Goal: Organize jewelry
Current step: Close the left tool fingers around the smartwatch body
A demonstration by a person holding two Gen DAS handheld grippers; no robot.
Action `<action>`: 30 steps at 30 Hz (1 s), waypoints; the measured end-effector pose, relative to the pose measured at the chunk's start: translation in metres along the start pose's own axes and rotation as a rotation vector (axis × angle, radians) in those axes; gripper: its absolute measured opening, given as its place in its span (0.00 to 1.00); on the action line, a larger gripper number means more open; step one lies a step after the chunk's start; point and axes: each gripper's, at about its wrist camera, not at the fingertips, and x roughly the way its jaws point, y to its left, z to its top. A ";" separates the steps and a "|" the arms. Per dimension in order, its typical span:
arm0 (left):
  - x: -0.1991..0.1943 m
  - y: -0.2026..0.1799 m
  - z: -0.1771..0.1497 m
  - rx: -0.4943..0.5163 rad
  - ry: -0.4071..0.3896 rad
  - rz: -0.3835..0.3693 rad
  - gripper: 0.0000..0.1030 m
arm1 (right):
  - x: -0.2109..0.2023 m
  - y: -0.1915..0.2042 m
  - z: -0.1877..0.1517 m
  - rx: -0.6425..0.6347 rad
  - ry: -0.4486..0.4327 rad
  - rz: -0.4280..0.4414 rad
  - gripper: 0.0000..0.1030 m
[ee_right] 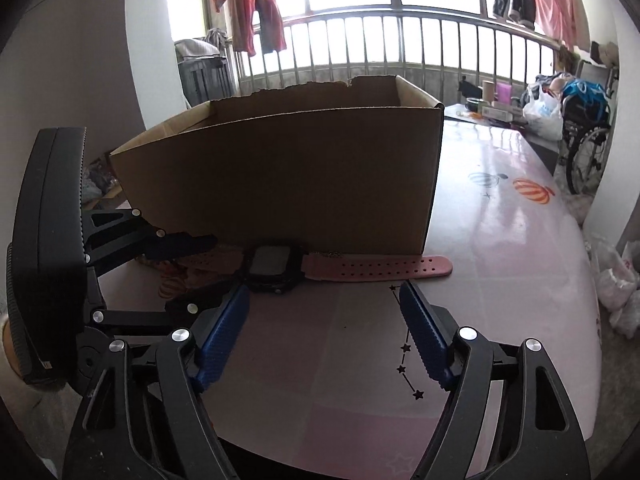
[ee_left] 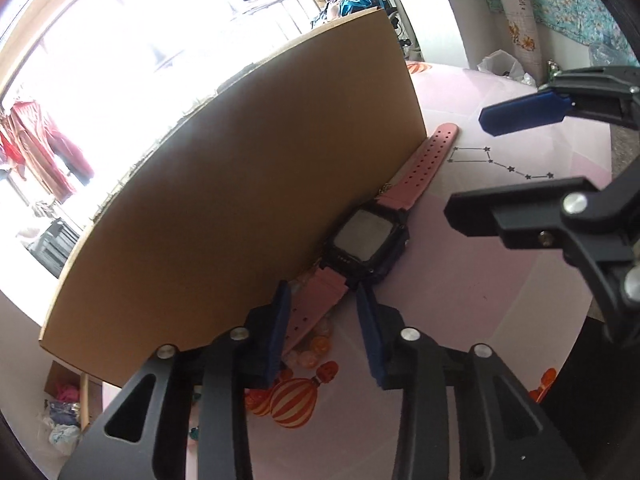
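Note:
A watch (ee_left: 366, 238) with a black square case and pink strap lies flat on the table against the front wall of an open cardboard box (ee_left: 240, 208). My left gripper (ee_left: 322, 300) is open, its blue pads (ee_left: 280, 320) astride the near end of the pink strap. In the right wrist view the watch (ee_right: 272, 266) lies ahead, with the box (ee_right: 288, 176) behind it. My right gripper (ee_right: 324, 304) is open and empty, just short of the strap. A thin chain (ee_right: 326, 255) peeks out by the box's base. The left gripper (ee_right: 192, 264) shows at the left.
The table (ee_right: 500, 240) has a pink cloth printed with striped balloons and star lines. Orange and clear beads (ee_left: 316, 348) lie under my left gripper by the box. The right gripper (ee_left: 468, 164) shows at the right in the left wrist view. Bags and a wheelchair (ee_right: 584, 136) stand beyond the table.

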 end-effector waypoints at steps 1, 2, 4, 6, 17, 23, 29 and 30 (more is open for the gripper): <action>0.000 0.002 0.000 -0.001 0.000 -0.010 0.29 | 0.002 0.000 0.000 -0.002 0.008 0.001 0.68; 0.000 0.004 -0.001 -0.001 0.002 -0.012 0.28 | 0.003 0.000 -0.001 -0.001 0.013 0.005 0.67; -0.004 0.000 -0.002 -0.003 -0.008 -0.010 0.26 | 0.007 0.002 0.000 0.000 0.020 0.015 0.67; -0.008 0.000 -0.004 -0.009 -0.023 -0.025 0.16 | 0.010 0.002 -0.001 0.012 0.029 0.018 0.66; -0.010 0.021 0.020 -0.078 -0.049 -0.058 0.01 | 0.009 0.005 -0.016 0.058 0.051 0.044 0.63; -0.025 0.018 0.012 -0.021 -0.091 -0.217 0.64 | 0.007 -0.010 -0.015 0.139 0.046 0.074 0.63; 0.000 0.009 0.027 0.014 -0.065 -0.302 0.64 | 0.006 -0.019 -0.010 0.174 0.042 0.049 0.63; 0.005 0.006 0.028 0.028 -0.055 -0.300 0.64 | 0.006 -0.019 -0.009 0.170 0.043 0.044 0.63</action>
